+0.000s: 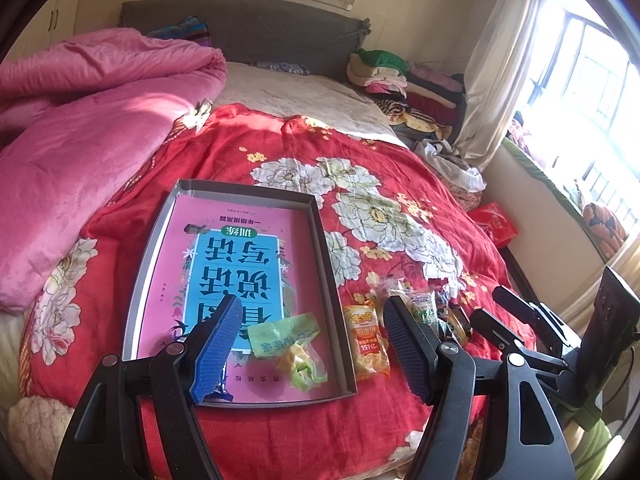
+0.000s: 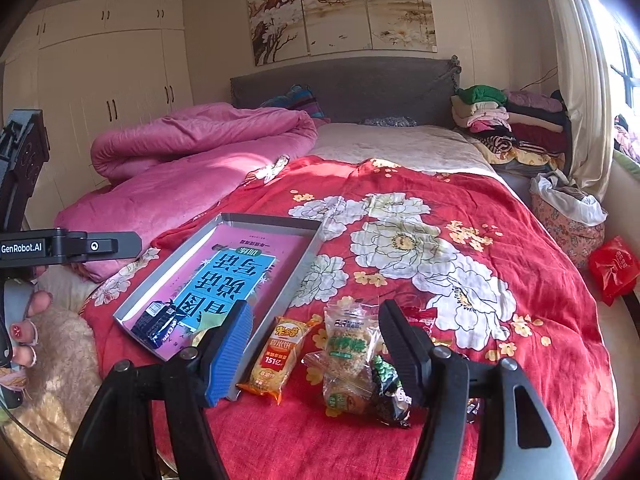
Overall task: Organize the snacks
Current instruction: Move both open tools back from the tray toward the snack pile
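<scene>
The snacks lie in two groups on the red flowered bedspread (image 2: 460, 208). A shallow grey tray (image 1: 332, 276) sits near the bed's near edge, its floor lined with a pink and blue book (image 1: 236, 256). Inside it, at the near end, rest a light green crumpled packet (image 1: 288, 340) and, in the near left corner, a dark blue wrapped snack (image 2: 154, 322).

Just outside the tray's right wall lies an orange rice-cracker packet (image 2: 276, 356), almost touching that wall. To its right sits a small heap — a clear packet with green print (image 2: 348, 344) on top of another clear one, a dark green and black packet (image 2: 390, 388) against their right side, and something red behind them, too hidden to name.

The left gripper (image 1: 316, 344) hangs over the tray's near right corner, jaws apart, nothing between the pads. The right gripper (image 2: 316, 348) hangs over the loose heap, jaws likewise apart and gripping nothing.

Beyond, a pink quilt (image 2: 192, 160) is bunched along the bed's left side, and folded clothes (image 2: 508, 120) are stacked at the far right corner by the headboard.
</scene>
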Motion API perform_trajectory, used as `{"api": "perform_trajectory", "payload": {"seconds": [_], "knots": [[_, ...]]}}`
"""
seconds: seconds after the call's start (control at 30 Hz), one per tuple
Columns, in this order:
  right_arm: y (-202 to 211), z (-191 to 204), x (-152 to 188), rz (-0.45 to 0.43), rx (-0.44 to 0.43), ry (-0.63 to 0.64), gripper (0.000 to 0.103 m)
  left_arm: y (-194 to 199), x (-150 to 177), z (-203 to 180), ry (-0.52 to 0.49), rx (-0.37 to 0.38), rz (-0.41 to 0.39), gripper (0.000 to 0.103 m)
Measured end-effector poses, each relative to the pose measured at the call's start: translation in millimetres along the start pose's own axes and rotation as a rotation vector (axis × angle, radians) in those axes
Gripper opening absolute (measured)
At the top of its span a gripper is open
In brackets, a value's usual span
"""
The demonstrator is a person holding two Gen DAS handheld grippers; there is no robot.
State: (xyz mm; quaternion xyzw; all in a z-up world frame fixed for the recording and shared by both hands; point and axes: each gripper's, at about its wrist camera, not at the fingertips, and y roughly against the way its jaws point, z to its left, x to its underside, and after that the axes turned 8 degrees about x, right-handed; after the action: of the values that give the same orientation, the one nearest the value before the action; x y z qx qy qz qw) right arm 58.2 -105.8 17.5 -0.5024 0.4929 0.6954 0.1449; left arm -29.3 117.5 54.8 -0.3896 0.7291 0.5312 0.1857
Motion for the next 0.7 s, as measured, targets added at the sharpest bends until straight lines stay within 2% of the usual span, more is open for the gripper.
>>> {"api": "perform_trajectory", "payload": {"seconds": [0.43,0.7], "knots": [[12,-42,-2,-0.025,0.079,-0.104,0.065,-4,1,-22,-0.036,0.032,0.02,0.075],[15,-59,0,-0.019,0.091,-0.133,0.066,-11,-2,-43,-0.071,0.063,0.033,0.075]]}}
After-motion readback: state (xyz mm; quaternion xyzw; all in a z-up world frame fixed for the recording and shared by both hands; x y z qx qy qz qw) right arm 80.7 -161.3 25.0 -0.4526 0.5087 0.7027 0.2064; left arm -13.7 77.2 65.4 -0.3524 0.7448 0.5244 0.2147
